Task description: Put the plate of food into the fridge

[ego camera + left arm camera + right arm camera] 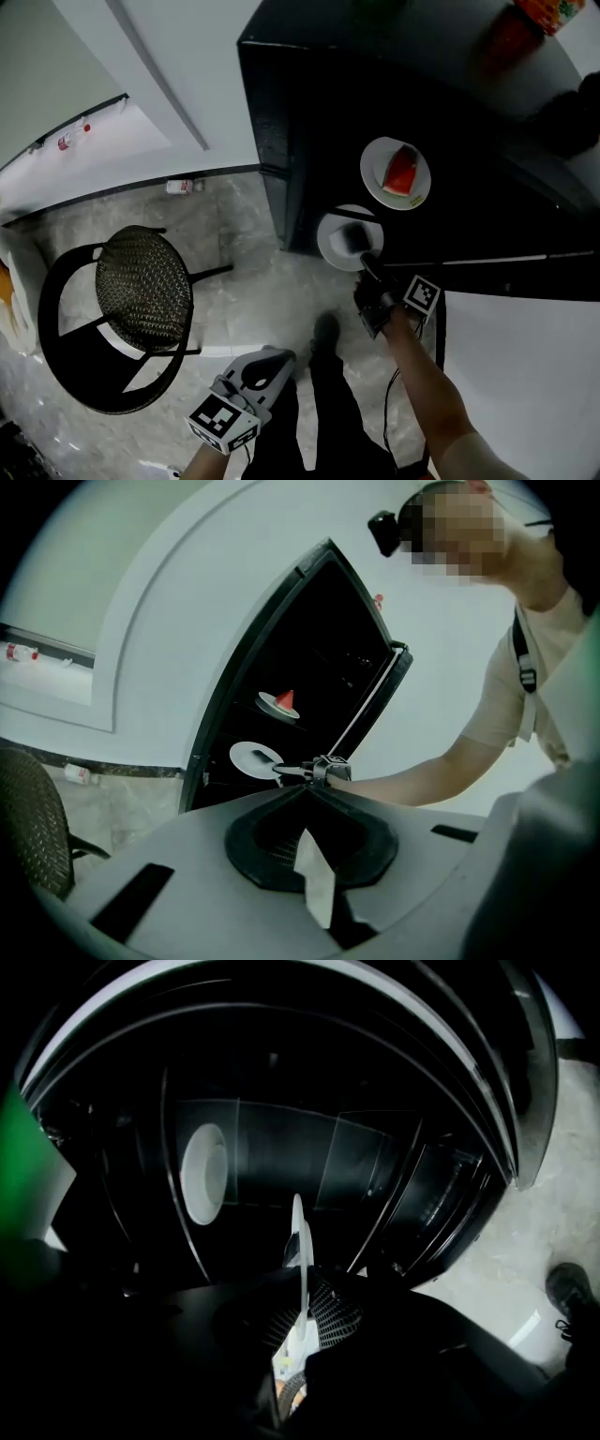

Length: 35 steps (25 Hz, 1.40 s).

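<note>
Head view, looking steeply down: we see the black fridge (300, 94) standing open, and the right gripper (364, 262) reaching to its front edge. Its jaws are pinched on the near rim of a white plate (333, 246). The plate sits level just at the front edge of the fridge's opening, with a dark lump (357, 238) on it that we cannot identify. Further in, near the right side of a shelf, rests a second plate (377, 169) carrying a red watermelon slice (401, 172). The two plates lie near each other but apart.

In the right gripper view we see the held plate edge-on, a thin white line running up from between the jaws, which clamp it from both sides. The dark fridge interior fills the frame behind it, and the other plate shows pale at the left.

The left gripper (281, 354) hangs low, well apart from the fridge, above the marble floor (244, 272). In its own view the jaws are pressed together with nothing between them.

On the floor to the left stands a woven chair (141, 286) on a black frame. A small bottle (180, 187) lies by the wall, and one of our shoes (325, 330) shows between the two grippers.
</note>
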{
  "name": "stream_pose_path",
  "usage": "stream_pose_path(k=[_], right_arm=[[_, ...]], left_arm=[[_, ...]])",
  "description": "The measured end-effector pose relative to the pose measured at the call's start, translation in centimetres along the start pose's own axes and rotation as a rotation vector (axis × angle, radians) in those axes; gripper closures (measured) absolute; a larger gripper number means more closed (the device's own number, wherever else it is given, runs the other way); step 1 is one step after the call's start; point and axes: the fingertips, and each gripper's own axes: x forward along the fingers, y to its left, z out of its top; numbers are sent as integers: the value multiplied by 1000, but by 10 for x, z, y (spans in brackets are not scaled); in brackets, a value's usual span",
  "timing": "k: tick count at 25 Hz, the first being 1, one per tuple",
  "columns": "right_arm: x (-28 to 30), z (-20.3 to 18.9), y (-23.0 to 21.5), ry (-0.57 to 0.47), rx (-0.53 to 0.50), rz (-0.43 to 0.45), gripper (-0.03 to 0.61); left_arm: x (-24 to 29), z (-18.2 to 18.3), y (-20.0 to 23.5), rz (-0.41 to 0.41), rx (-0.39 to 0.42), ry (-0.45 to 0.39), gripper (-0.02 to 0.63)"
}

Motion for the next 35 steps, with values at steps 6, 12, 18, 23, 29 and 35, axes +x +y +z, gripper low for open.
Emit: stream_pose_path(k=[6,12,18,23,29,35], right_arm=[[17,7,-14,-20,22,-19,551],[33,20,-24,-51,31,-27,551],[45,29,-29,-76,24,-34,551],[52,39,-37,-99,23,-54,551],[59,42,-46,-114,16,-87,552],[70,47,-47,-147,8,-125,552]], left_arm=[[8,-10,1,-7,-19,5,604],[11,-24,6,-5,-18,28,604],[11,-27,12,1,-31,27,604],[13,-32,16,-1,-43,25,604],[11,-40,16,1,-64,33,604],[7,-44,18,10,-77,29,604]])
